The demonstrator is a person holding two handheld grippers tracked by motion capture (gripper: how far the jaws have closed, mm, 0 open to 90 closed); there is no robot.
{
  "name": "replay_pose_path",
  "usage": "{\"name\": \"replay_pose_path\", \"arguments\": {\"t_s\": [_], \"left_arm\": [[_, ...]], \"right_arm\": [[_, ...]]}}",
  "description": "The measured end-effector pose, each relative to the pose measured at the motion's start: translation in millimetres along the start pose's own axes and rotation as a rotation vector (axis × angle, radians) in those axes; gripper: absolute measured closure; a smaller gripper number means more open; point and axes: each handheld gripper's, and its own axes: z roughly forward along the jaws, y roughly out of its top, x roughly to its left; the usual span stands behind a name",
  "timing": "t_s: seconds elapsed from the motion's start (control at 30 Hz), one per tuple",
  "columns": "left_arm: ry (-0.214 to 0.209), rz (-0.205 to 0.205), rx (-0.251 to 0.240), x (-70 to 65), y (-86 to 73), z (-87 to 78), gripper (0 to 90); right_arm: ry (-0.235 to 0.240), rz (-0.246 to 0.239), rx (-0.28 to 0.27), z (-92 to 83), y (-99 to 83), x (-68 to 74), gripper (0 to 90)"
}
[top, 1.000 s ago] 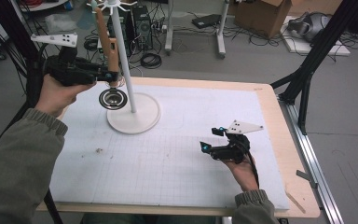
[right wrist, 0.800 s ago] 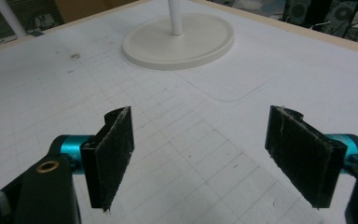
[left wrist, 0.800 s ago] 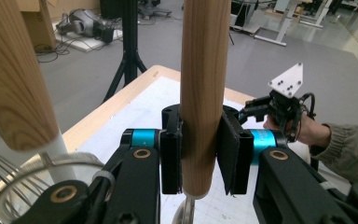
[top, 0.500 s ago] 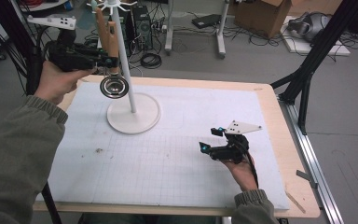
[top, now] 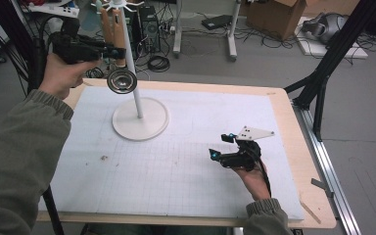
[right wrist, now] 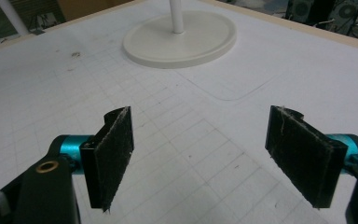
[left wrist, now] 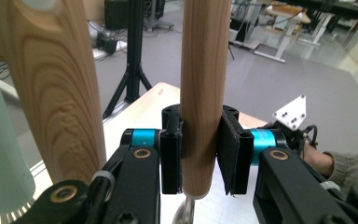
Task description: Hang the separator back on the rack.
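Note:
A utensil with a wooden handle [top: 119, 35] and a round metal head [top: 122, 81] hangs upright beside the white stand's pole [top: 133, 78]. My left gripper [top: 111, 51] is shut on that handle [left wrist: 200, 93], its pads pressing both sides near the lower end. A second wooden handle [left wrist: 51, 84] hangs close by, with a pale rounded piece [left wrist: 0, 154] beside it. My right gripper [top: 223, 147] rests low over the white mat, open, with nothing between its pads [right wrist: 114, 154].
The stand's round white base [top: 140, 119] sits on the gridded mat [top: 176, 186] at the back left; it lies ahead of the right gripper [right wrist: 182, 37]. Wooden table edges [top: 303, 147] frame the mat. Cables and boxes lie on the floor beyond.
My left gripper has risen with the utensil, lifting its metal head higher along the pole. The right gripper has stayed where it was.

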Motion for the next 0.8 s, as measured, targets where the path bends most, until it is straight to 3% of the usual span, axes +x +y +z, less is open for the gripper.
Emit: {"name": "replay_pose_path", "arguments": {"t_s": [0.57,0.8], "left_arm": [[0.018,-0.058,0.003,15.7,-4.2,6.9,72.1],[0.023,-0.060,-0.004,14.4,-6.6,6.9,72.0]], "right_arm": [[0.013,-0.009,-0.012,-0.3,0.6,1.1,22.7],[0.020,-0.008,-0.009,0.2,0.8,2.0,22.7]]}}
